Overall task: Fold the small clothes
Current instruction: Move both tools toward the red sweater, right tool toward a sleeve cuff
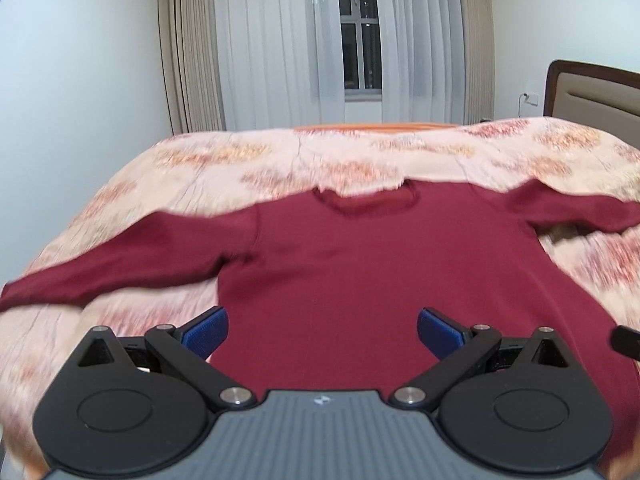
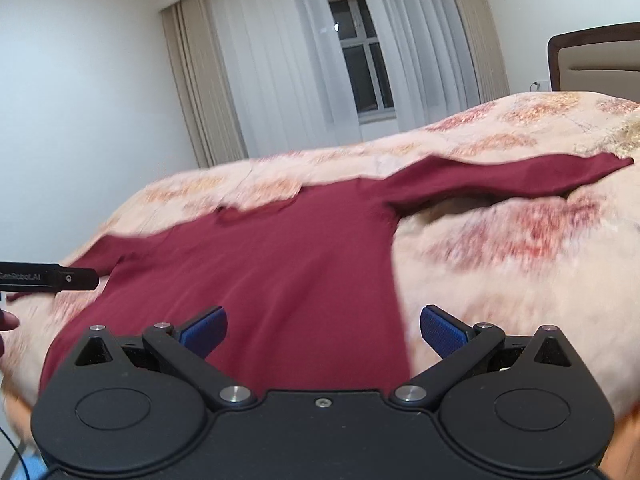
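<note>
A dark red long-sleeved top [image 1: 344, 264] lies flat on the bed, collar at the far side, both sleeves spread out sideways. It also shows in the right wrist view [image 2: 256, 272]. My left gripper [image 1: 322, 332] is open and empty above the lower body of the top, near the hem. My right gripper [image 2: 323, 332] is open and empty above the top's right hem edge, with the bare cover under its right finger. The left gripper's side shows at the left edge of the right wrist view [image 2: 48, 278].
The bed has a cream floral cover [image 1: 360, 156]. A brown headboard [image 1: 592, 88] stands at the right. White curtains and a window [image 1: 360, 32] are behind the bed. White walls are on both sides.
</note>
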Motion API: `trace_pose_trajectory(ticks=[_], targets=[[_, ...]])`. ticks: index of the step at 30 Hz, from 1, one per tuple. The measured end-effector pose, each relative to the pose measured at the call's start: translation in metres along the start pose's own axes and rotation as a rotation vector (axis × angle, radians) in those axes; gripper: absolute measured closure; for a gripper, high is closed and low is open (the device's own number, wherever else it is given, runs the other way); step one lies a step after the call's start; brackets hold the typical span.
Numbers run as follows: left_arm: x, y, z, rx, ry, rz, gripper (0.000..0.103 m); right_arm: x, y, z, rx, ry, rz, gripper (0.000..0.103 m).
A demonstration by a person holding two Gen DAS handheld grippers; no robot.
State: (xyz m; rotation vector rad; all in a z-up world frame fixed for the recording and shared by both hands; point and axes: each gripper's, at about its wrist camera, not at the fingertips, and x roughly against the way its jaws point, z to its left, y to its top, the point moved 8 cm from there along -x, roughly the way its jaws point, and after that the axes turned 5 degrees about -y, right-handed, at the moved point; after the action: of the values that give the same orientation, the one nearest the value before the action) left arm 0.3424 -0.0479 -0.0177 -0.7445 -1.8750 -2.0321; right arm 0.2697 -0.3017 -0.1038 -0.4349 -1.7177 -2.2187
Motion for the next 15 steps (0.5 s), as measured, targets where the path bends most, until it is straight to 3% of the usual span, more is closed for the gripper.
trace_pose_trajectory(ticks=[4,9,15], targets=[[-0.044,0.025,-0.004,0.017,-0.009,-0.003,0.0,-0.036,0.031,-0.032,0.001,0.005,0.009,0.0],[-0.095,0.042,-0.009,0.032,-0.021,0.017,0.0,-0.074,0.066,-0.086,-0.033,-0.052,0.006,0.0],[-0.128,0.04,-0.011,0.048,-0.024,0.042,0.0,-0.1,0.108,-0.17,-0.058,-0.238,-0.005,0.0]])
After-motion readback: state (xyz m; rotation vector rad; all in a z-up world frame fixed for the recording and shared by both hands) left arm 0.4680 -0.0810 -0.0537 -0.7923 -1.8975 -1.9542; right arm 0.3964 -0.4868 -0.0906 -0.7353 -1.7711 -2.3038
